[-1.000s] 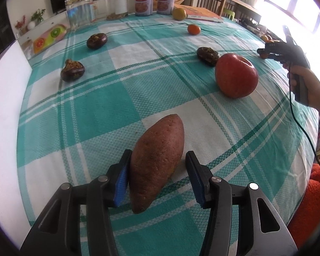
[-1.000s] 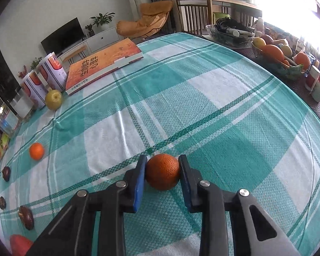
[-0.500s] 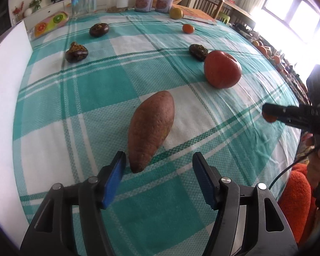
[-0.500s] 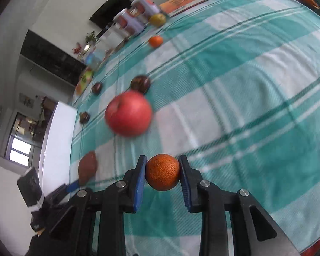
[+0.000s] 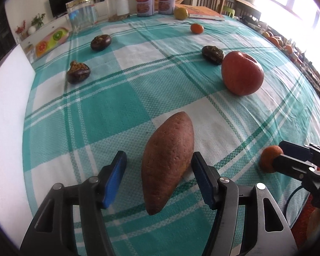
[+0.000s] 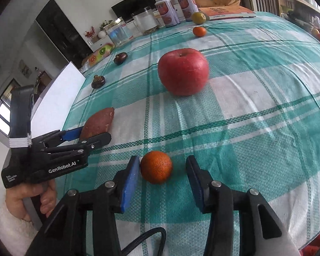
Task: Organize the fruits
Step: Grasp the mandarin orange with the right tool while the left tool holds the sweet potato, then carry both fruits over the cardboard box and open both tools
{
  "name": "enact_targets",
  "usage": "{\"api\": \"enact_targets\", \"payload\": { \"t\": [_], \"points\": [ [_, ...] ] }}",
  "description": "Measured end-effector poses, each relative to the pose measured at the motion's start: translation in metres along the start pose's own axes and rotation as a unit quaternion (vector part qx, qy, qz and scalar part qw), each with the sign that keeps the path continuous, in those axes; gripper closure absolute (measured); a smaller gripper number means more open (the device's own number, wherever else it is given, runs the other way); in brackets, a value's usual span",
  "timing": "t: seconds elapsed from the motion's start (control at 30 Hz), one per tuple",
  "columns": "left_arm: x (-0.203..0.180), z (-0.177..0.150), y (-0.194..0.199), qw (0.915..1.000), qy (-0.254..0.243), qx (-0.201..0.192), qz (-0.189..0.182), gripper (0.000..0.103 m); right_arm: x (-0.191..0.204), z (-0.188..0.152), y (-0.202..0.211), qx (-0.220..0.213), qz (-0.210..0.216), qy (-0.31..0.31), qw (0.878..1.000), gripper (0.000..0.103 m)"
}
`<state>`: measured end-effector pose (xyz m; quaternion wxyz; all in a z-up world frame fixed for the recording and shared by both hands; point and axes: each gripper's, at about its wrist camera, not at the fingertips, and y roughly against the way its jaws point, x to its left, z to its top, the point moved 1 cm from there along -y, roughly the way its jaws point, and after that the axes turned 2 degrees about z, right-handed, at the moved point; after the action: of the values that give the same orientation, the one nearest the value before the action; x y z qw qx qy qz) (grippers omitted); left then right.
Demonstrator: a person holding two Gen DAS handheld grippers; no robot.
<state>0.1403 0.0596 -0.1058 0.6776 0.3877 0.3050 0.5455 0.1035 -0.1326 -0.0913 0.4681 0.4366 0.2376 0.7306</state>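
One orange (image 6: 156, 167) sits between right hand-held gripper (image 6: 162, 177) pads.

Your right tool (image 5: 275, 160) covers part of the small orange (image 5: 268, 156) in the left wrist view. Your left tool's fingers (image 6: 96, 138) hide the sweet potato's (image 6: 99, 122) near end. At the bench's far right edge the fruits (image 5: 275, 39) are glare-washed, too small to name.

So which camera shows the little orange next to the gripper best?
The right wrist view: the orange sits whole between the open right gripper. In the left wrist view it peeks out at the edge, half hidden behind that gripper's finger.
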Motion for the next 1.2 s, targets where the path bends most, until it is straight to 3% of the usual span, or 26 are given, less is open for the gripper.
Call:
{"api": "enact_targets", "payload": {
  "t": [0.03,0.1,0.23,0.27,0.33,0.4,0.43,0.47,0.5,0.57,0.6,0.7,0.83,0.97,1.03,1.1,1.17,1.2],
  "points": [
    [0.0,0.0,0.0,1.0,0.0,-0.001,0.001,0.044,0.0,0.001,0.001,0.0,0.002,-0.001,1.0,0.05],
    [0.0,0.001,0.002,0.9999,0.001,-0.004,-0.012,0.06,0.001,-0.001,0.004,0.008,0.007,0.003,1.0,0.047],
    [0.006,-0.006,0.007,0.9991,0.033,0.011,-0.026,0.06,0.005,0.0,0.007,0.06,0.012,0.035,0.998,0.046],
    [0.011,-0.01,0.011,0.9973,0.057,0.018,-0.041,0.06,0.007,0.004,0.012,0.071,-0.005,0.059,0.996,0.046],
    [0.023,-0.02,0.02,0.9896,0.116,0.033,-0.079,0.06,0.01,0.015,0.027,0.075,-0.091,0.122,0.986,0.046],
    [0.03,-0.032,0.028,0.9839,0.154,0.04,-0.081,0.06,0.014,0.023,0.038,0.084,-0.196,0.187,0.959,0.031],
    [0.031,-0.037,0.03,0.9835,0.162,0.04,-0.07,0.06,0.015,0.026,0.04,0.091,-0.22,0.203,0.95,0.028],
    [0.031,-0.041,0.032,0.9842,0.164,0.038,-0.055,0.06,0.014,0.028,0.043,0.092,-0.214,0.199,0.952,0.028],
    [0.03,-0.043,0.031,0.9858,0.159,0.036,-0.039,0.059,0.013,0.03,0.045,0.086,-0.176,0.177,0.965,0.028],
    [0.027,-0.045,0.032,0.9887,0.145,0.028,-0.026,0.055,0.008,0.026,0.042,0.076,-0.056,0.113,0.989,0.028],
    [0.024,-0.045,0.032,0.9903,0.135,0.029,-0.019,0.05,0.006,0.021,0.035,0.073,-0.027,0.09,0.993,0.028],
    [0.02,-0.043,0.035,0.9932,0.112,0.025,-0.016,0.035,0.009,0.004,0.011,0.063,-0.04,0.086,0.994,0.028],
    [0.021,-0.043,0.036,0.9952,0.094,0.026,-0.011,0.035,0.018,0.001,-0.006,0.049,-0.035,0.075,0.995,0.031],
    [0.023,-0.044,0.034,0.9952,0.093,0.029,-0.004,0.038,0.037,0.003,-0.012,0.046,-0.042,0.107,0.992,0.035],
    [0.022,-0.044,0.032,0.9952,0.092,0.031,-0.006,0.045,0.039,0.004,-0.02,0.053,-0.05,0.109,0.991,0.041],
    [0.021,-0.044,0.032,0.9959,0.087,0.024,-0.002,0.061,0.039,0.004,-0.027,0.065,-0.052,0.104,0.991,0.06],
    [0.021,-0.044,0.032,0.996,0.088,0.012,-0.001,0.061,0.037,0.003,-0.028,0.061,-0.05,0.097,0.992,0.072],
    [0.022,-0.045,0.032,0.9957,0.092,0.008,-0.005,0.062,0.035,0.004,-0.026,0.058,-0.042,0.089,0.993,0.073]
  ]
}}
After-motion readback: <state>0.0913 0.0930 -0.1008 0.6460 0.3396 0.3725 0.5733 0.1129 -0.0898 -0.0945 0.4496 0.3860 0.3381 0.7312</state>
